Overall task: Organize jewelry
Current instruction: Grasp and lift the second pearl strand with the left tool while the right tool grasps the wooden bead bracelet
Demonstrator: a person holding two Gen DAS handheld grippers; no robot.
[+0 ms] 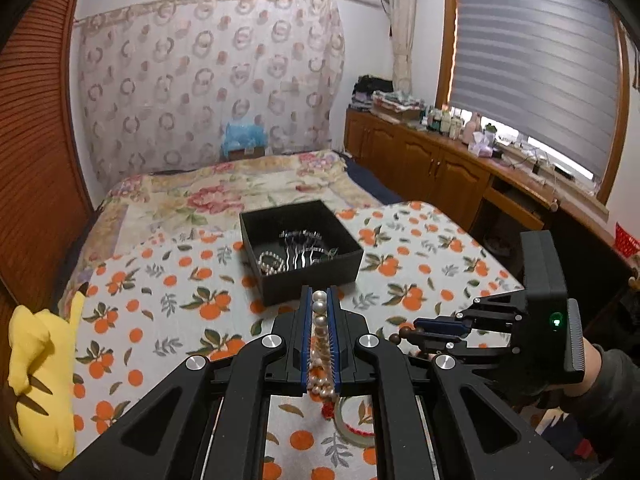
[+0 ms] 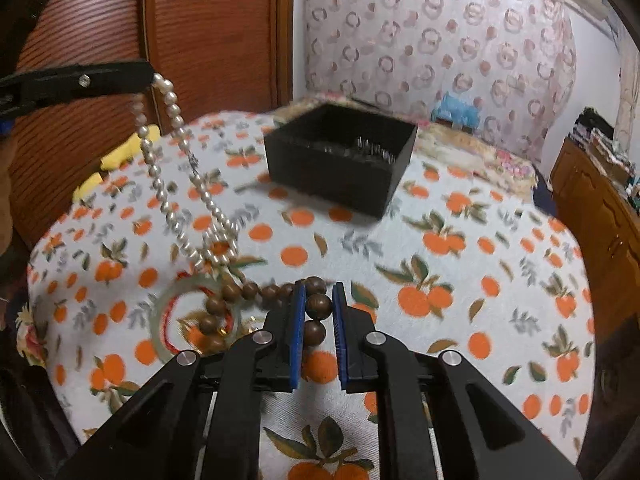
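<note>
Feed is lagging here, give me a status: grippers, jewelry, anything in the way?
Left gripper shut on pearl necklace, lifted. Right gripper shut on brown bead bracelet. Black box ahead, path clear.

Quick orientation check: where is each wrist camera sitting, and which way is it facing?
Left wrist: on the left gripper, looking along its fingers, shut on a pearl necklace, toward the black box and bed; right gripper and a sleeve show at right.
Right wrist: on the right gripper, closed around a brown wooden bead string, facing the box; left gripper at upper left, pearls dangling.
Shared: box, orange-print cloth, pearls, each other's gripper.
</note>
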